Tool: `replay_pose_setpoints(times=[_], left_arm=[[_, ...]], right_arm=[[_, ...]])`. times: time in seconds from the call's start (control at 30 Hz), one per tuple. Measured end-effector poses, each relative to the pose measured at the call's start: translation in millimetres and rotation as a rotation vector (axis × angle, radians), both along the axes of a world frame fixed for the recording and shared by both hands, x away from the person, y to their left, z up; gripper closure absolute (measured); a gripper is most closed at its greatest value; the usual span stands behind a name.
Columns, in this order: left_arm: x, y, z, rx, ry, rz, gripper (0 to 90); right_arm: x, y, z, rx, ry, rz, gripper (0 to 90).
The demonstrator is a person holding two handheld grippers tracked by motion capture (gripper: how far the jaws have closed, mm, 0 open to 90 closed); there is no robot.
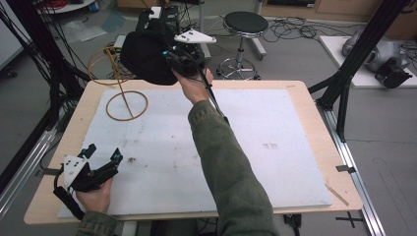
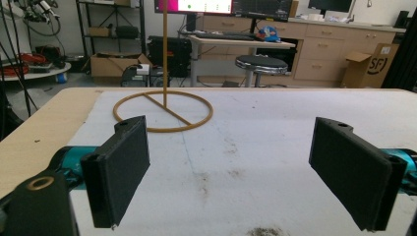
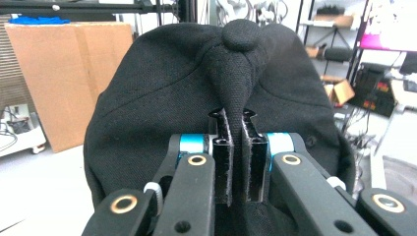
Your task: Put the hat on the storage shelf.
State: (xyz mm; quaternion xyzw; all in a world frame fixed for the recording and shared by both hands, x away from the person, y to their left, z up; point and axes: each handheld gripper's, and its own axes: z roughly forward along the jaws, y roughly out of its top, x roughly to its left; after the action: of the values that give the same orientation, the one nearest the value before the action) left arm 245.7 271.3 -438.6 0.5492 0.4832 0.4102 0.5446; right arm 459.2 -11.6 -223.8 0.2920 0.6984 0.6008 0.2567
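Cap [image 1: 145, 51]: one, black, pinched at its crown fold in right gripper [image 3: 236, 157], held up over the table's far left. Left gripper [image 1: 103, 156] spread wide, holding nothing, near left corner. One wire stand [image 1: 127, 105] on white board [image 1: 275, 162].

My sleeves [image 1: 231, 167]: olive green | my grippers: black jaws, teal joints, brass screws, grey plate [image 1: 194, 36]

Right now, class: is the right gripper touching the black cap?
Touching. In the right gripper view, the right gripper has its fingers shut on a pinched fold of the black cap, just below its top button.
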Motion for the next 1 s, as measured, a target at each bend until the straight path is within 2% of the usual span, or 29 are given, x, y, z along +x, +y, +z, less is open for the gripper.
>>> replay_pose_setpoints(times=[0.1,0.23,0.33,0.57,0.7,0.8,1.0], left_arm=[[-0.4,-0.4,0.2,0.0,-0.004,-0.002,15.6],[-1.5,0.9,-0.1,-0.005,0.001,0.0,15.6],[-1.9,1.7,-0.1,-0.008,-0.002,0.003,15.6],[-2.7,4.7,-0.5,-0.018,-0.003,0.012,15.6],[-4.4,5.9,-0.7,-0.033,0.0,0.012,15.6],[-4.6,6.3,-0.9,-0.017,0.002,0.007,15.6],[-4.0,9.9,-1.5,-0.037,-0.003,0.017,15.6]], right_arm=[[3.8,11.9,6.3,0.001,-0.002,0.016,86.4],[6.5,27.2,8.5,-0.035,-0.01,0.037,86.4],[10.6,37.5,9.0,-0.04,-0.009,0.05,86.4],[24.8,67.7,12.9,-0.05,-0.01,0.058,86.4],[35.4,86.2,13.8,-0.038,-0.003,0.065,86.3],[40.1,96.6,12.5,-0.014,-0.004,0.069,86.3],[50.3,117.6,15.0,-0.013,-0.014,0.068,86.3]])
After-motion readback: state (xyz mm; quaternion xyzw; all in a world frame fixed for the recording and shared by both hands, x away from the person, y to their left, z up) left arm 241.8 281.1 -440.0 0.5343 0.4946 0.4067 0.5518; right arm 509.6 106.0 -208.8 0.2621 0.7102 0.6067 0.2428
